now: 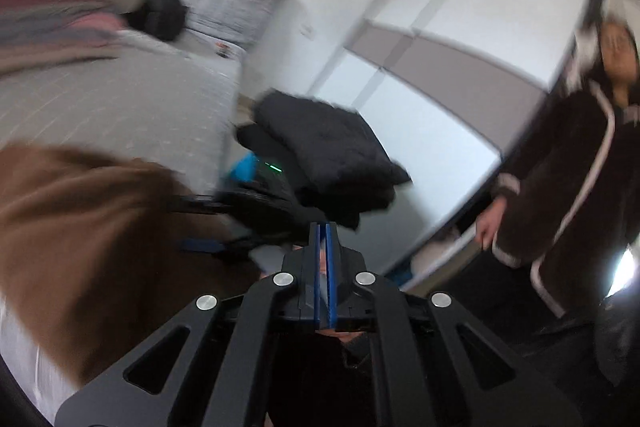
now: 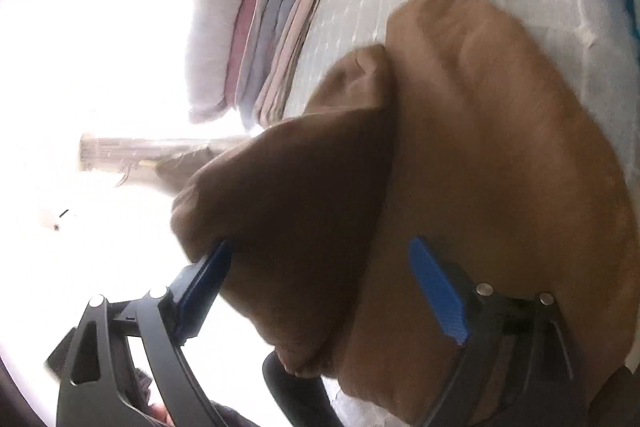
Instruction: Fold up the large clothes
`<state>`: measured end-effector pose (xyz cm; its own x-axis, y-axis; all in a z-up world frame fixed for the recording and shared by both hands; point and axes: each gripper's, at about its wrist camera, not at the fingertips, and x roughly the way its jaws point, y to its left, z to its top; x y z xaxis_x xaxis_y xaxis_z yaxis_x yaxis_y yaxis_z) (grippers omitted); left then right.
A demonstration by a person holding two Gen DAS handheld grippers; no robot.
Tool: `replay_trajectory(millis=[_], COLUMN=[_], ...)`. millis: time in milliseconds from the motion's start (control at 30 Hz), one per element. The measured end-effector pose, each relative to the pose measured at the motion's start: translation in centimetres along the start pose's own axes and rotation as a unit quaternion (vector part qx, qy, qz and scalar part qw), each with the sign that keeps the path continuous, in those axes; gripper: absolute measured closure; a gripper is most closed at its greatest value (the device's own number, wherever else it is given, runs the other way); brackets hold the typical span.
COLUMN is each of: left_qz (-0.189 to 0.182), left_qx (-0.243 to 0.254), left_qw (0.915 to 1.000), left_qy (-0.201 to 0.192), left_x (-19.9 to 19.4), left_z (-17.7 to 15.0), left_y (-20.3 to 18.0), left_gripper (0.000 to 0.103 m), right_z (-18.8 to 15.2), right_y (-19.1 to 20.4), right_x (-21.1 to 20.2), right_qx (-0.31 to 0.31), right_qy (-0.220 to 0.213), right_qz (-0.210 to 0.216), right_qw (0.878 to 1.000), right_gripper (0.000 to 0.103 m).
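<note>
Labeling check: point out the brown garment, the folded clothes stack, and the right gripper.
brown garment [image 2: 500, 147], right wrist view, flat upper panel.
folded clothes stack [image 2: 276, 27], right wrist view, layered edges.
right gripper [image 2: 320, 287], right wrist view, midway between fingertips.

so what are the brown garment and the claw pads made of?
Brown garment: looks like soft matte fleece or brushed knit, thick rounded folds, no sheen; blur leaves it open. Claw pads: blue, apparently ribbed rubber or plastic on black frames.
</note>
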<state>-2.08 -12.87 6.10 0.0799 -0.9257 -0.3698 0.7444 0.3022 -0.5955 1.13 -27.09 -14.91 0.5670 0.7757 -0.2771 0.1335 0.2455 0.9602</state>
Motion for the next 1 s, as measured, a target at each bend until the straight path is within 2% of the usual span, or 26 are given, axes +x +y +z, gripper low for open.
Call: replay_trajectory(millis=[67, 133, 167, 200, 267, 367, 433, 467, 567, 667, 733, 800, 833, 867, 900, 933, 1000], left_qz=[0.044, 0.128, 0.159, 0.181, 0.244, 0.272, 0.273, 0.274, 0.268, 0.239, 0.201, 0.171, 0.151, 0.139, 0.130, 0.118, 0.102], left_qx=[-0.047, -0.084, -0.089, -0.088, -0.050, -0.008, -0.001, -0.015, -0.088, -0.171, -0.227, -0.259, -0.273, -0.282, -0.287, -0.294, -0.306], left_qw=[0.9976, 0.9878, 0.9829, 0.9795, 0.9685, 0.9619, 0.9615, 0.9612, 0.9595, 0.9558, 0.9526, 0.9503, 0.9496, 0.9489, 0.9485, 0.9479, 0.9458], left_qy=[-0.026, -0.032, -0.025, -0.015, 0.005, 0.029, 0.029, 0.027, 0.007, -0.017, -0.027, -0.026, -0.028, -0.029, -0.030, -0.034, -0.039], left_x=[-3.0, -5.8, -6.3, -6.3, -5.2, -2.3, -1.5, -0.8, 0.2, 0.7, 0.2, 0.1, 0.0, 0.0, 0.0, 0.0, 0.0], left_z=[-0.9, -1.9, -2.2, -2.3, -1.9, -0.3, 1.1, 1.8, 2.8, 2.3, 1.2, -0.1, -0.7, -1.1, -1.6, -2.1, -3.0], left_y=[2.8, 5.9, 7.0, 7.6, 7.6, 7.1, 7.7, 8.4, 10.8, 13.6, 15.9, 17.3, 18.0, 18.4, 18.8, 19.2, 19.7], left_gripper=[0.100, 0.091, 0.072, 0.060, 0.057, 0.034, 0.030, 0.029, 0.029, 0.029, 0.029, 0.029, 0.029, 0.029, 0.029, 0.029, 0.029], right_z=[0.0, 0.6, 0.1, 0.2, -0.1, -0.7, -1.1, -1.7, -1.6, -1.5, -0.4, 0.4, 1.0, 1.4, 1.6, 1.7, 2.0], right_y=[-0.8, -1.2, -1.4, -1.4, -1.3, -1.1, -1.1, -1.1, -0.5, 0.7, 2.1, 4.3, 6.5, 7.8, 9.7, 12.8, 16.2], right_x=[1.6, 3.3, 3.0, 3.4, 3.7, 4.0, 3.6, 2.8, 2.4, 0.8, 0.2, -0.8, -1.5, -2.0, -2.1, -1.3, 0.4], right_qx=[0.025, 0.034, 0.039, 0.043, 0.048, 0.048, 0.048, 0.049, 0.038, 0.027, 0.013, -0.028, -0.072, -0.097, -0.131, -0.187, -0.249], right_qy=[0.028, 0.037, 0.036, 0.036, 0.030, 0.024, 0.015, 0.011, -0.005, -0.011, -0.013, -0.020, -0.029, -0.028, -0.025, -0.002, 0.036], right_qz=[0.049, 0.061, 0.066, 0.071, 0.075, 0.082, 0.094, 0.098, 0.098, 0.101, 0.060, -0.015, -0.063, -0.085, -0.111, -0.139, -0.167], right_qw=[0.998, 0.997, 0.996, 0.996, 0.996, 0.995, 0.994, 0.994, 0.994, 0.994, 0.998, 0.999, 0.995, 0.991, 0.985, 0.972, 0.953], right_gripper=[0.014, 0.012, 0.012, 0.012, 0.012, 0.012, 0.011, 0.011, 0.007, 0.007, 0.007, 0.007, 0.007, 0.007, 0.007, 0.007, 0.007])
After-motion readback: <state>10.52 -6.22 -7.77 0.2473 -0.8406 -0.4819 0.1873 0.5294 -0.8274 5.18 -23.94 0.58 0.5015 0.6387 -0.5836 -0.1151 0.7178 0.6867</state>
